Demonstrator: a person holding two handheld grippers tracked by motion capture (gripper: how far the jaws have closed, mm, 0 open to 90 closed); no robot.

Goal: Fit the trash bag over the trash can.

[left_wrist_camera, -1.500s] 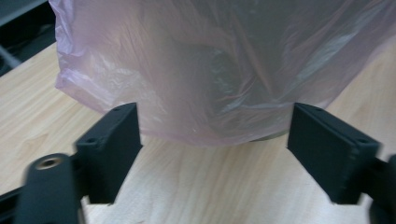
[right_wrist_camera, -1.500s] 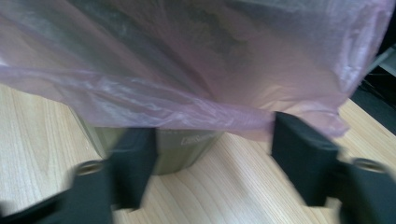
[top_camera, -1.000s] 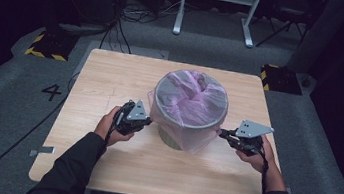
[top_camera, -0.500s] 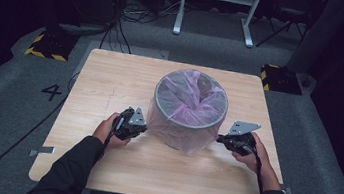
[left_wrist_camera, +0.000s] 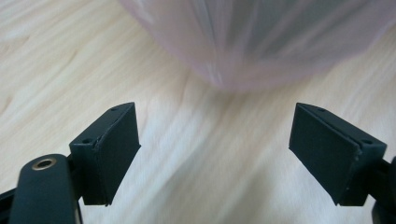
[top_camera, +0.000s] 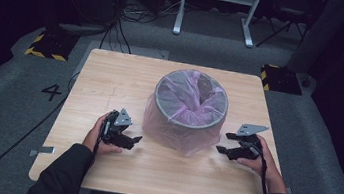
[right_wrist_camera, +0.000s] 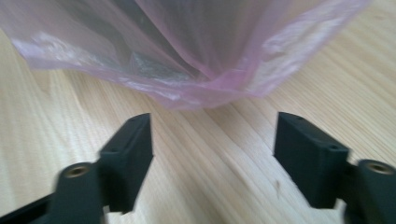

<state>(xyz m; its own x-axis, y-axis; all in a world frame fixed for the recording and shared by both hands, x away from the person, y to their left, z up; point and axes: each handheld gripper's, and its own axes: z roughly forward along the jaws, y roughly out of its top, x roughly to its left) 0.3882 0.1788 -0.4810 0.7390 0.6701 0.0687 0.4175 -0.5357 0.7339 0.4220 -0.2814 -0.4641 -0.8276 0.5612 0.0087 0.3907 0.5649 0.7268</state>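
Nearest the person, the left gripper and the right gripper rest low on the wooden surface, one on each side of the bin, each with its jaws spread wide and nothing between them. Just ahead of both lies the pink bag, its loose skirt hanging down the outside of the grey bin to the surface. In the left gripper view the bag's hem sits straight ahead, a little beyond the jaws; in the right gripper view the hem does too. The bin stands mid-surface, between the two grippers and about equally near each.
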